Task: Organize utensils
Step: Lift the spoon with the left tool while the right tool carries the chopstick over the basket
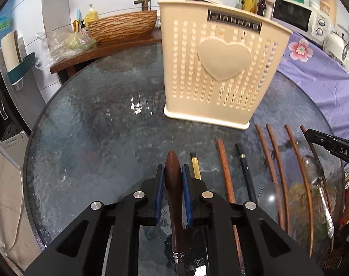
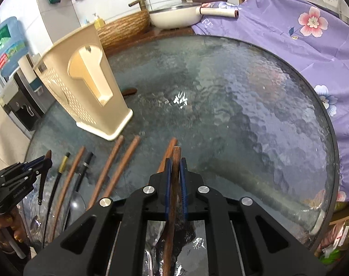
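Note:
My left gripper is shut on a dark wooden utensil handle, held above the glass table; it also shows in the right wrist view. My right gripper is shut on a brown wooden chopstick, with another chopstick lying just left of it. A cream perforated utensil holder with a heart stands upright behind the utensils; it also shows in the right wrist view. Several chopsticks and a metal spoon lie in a row on the table.
A wicker basin and faucet sit at the back. A purple floral cloth covers the right side. A white pan and a microwave stand behind. A water dispenser is at left.

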Available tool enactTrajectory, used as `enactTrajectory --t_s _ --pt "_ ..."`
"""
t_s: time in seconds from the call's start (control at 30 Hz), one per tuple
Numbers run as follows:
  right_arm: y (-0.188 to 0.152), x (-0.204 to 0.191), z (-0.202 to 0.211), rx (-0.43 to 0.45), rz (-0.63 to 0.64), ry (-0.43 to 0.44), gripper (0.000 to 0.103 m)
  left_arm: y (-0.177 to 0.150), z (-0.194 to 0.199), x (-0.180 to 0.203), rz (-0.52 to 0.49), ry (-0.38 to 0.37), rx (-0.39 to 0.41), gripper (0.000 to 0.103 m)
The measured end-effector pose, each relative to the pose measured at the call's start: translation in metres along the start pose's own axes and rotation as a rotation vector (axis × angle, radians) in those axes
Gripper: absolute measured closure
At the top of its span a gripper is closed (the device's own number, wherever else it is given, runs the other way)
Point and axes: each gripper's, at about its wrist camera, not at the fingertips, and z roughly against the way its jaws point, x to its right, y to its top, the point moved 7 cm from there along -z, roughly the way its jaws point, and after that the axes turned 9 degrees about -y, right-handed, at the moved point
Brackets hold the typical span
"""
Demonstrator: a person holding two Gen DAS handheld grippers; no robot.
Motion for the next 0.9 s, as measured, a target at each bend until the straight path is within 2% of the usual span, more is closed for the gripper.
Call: enactTrajectory --t_s 0.23,0.63,0.9 --pt "0.022 0.003 0.019 0.070 -0.009 0.034 0.095 0.013 0.010 0.000 0.024 -0.025 0.041 0.088" --pt "0.058 -0.007 0.100 0.257 0.018 0.148 0.095 0.033 0.064 0.005 0.037 -0.061 0.174 0.088" --pt "0.059 -0.010 0.145 0.296 0.035 0.226 0.095 0.035 0.095 0.007 0.033 -0.080 0.239 0.088"
